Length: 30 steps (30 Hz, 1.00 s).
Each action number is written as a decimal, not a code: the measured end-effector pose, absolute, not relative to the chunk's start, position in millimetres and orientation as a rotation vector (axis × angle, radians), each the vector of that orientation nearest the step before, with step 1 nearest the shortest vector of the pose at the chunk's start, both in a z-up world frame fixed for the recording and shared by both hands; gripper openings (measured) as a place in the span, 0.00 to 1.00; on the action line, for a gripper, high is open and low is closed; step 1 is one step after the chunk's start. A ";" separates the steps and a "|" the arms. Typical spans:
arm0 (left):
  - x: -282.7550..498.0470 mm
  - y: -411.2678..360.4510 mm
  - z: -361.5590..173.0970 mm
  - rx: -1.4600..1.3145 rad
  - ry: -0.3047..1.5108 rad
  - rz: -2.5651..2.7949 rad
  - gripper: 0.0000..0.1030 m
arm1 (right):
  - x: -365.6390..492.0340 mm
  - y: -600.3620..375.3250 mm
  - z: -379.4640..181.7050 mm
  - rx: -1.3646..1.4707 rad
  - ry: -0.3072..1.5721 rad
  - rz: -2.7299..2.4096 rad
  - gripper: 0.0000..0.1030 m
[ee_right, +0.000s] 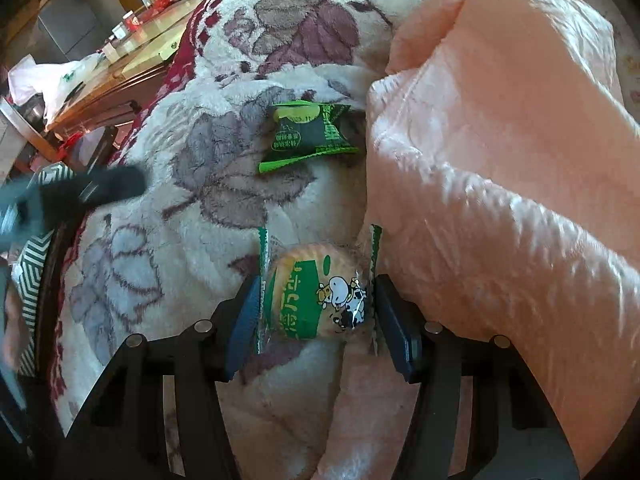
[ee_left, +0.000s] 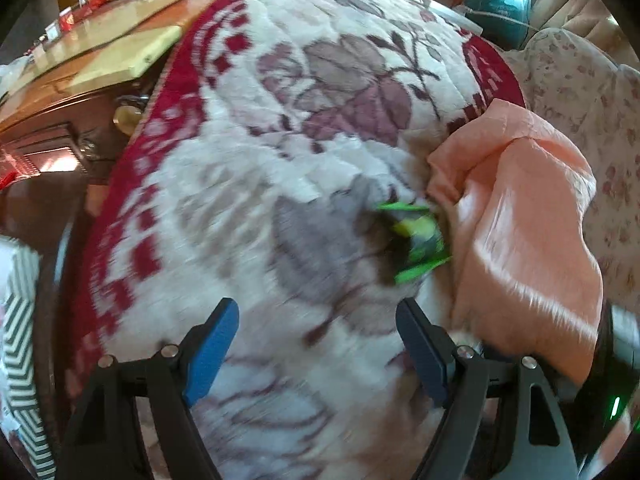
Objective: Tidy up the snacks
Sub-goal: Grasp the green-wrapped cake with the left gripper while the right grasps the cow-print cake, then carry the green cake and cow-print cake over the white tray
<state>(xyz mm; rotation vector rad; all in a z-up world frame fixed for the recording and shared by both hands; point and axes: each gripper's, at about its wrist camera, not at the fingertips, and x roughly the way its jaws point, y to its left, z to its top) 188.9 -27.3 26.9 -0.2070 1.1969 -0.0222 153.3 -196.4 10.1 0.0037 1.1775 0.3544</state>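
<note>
Right wrist view: the right tool point(ee_right: 316, 300) stands over a clear-wrapped round cake point(ee_right: 316, 292) with a cow printed on its green label, lying on the floral plush blanket point(ee_right: 200, 128) of the bed. The jaws straddle the packet, the left pad against the wrapper's crimped edge and the right pad just beside the other edge; I cannot say it is squeezed yet, so I take this as the grasping step, not a finished grip. A second snack, a dark green packet point(ee_right: 308, 136), lies farther up the blanket, right against the fold of a peach satin quilt point(ee_right: 500, 160).

In the left wrist view the left tool point(ee_left: 316, 344) is wide open with nothing between its blue pads, and it points toward that same green packet point(ee_left: 416, 240), which is blurred there. Its next move, I judge, calls for coming down squarely over the packet without snagging the quilt.

At the far left edge a box with green-and-white chevron stripes point(ee_left: 20, 340) shows; whether it holds anything is hidden.
</note>
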 end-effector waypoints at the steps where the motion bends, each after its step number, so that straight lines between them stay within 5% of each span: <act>1: 195.1 -33.5 24.7 -0.210 1.203 -0.026 0.80 | 153.5 -197.6 9.8 0.010 1.178 0.359 0.55; 15: 256.2 -91.0 -12.6 -0.234 1.283 -0.014 0.79 | 155.8 -209.5 2.3 0.060 1.176 0.413 0.57; 20: 262.8 -85.0 -15.7 -0.244 1.263 -0.057 0.44 | 155.4 -213.3 1.5 0.049 1.165 0.417 0.57; 30: 217.0 -53.5 6.7 -0.200 1.230 -0.119 0.36 | 140.6 -207.8 10.5 0.059 1.148 0.401 0.55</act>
